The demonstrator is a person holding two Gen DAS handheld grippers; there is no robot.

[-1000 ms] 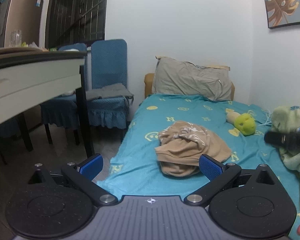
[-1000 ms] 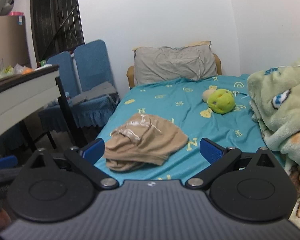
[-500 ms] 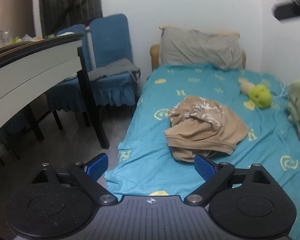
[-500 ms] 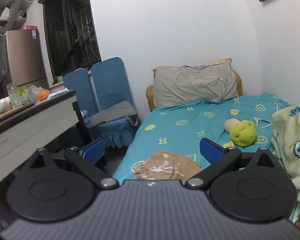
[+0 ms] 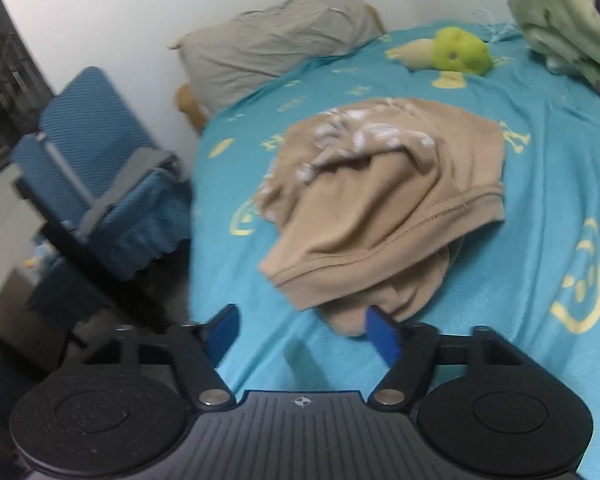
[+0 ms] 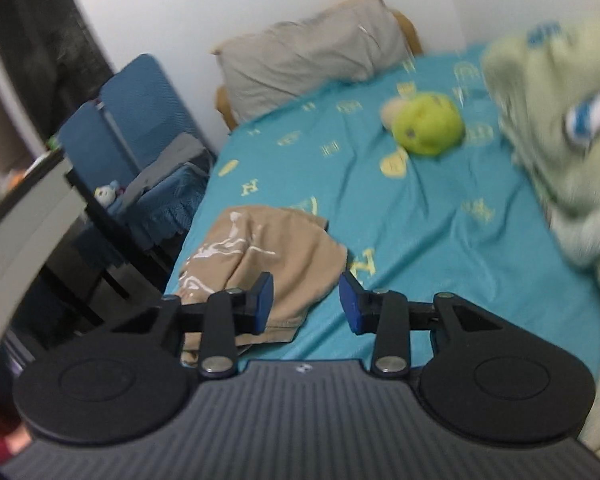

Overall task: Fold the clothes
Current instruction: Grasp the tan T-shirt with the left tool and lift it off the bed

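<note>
The left gripper [image 5: 302, 330] holds its blue-padded fingers [image 5: 384, 335] spread wide with nothing between them. They hover just above the near edge of a crumpled tan cotton garment with a pale printed patch [image 5: 384, 208]; the right-hand pad sits in front of the lowest fold of the cloth, though whether it touches cannot be told.

The right gripper [image 6: 305, 301] has its blue pads [image 6: 263, 300] partly spread, narrower than the left pair, and empty. Its left pad overlaps the garment's right side in the view, while the other pad is over bare sheet.

The tan garment lies bunched in a loose heap near the left side of a bed covered by a turquoise sheet with yellow printed motifs [image 5: 540, 200], a stitched hem running across its front.

Farther up the bed rests a lime-green round plush toy with a cream part [image 6: 428, 124], well apart from the garment. A pale green fleece blanket with a blue cartoon eye [image 6: 572, 152] is piled along the right side of the bed. A grey rumpled pillow [image 5: 276, 44] leans against the white wall at the head.

Beside the bed on the left stand blue fabric-covered chairs [image 6: 140, 120] with a grey folded cloth [image 5: 140, 172] on a seat, and the edge of a white worktop [image 6: 24, 216] shows at the far left.
</note>
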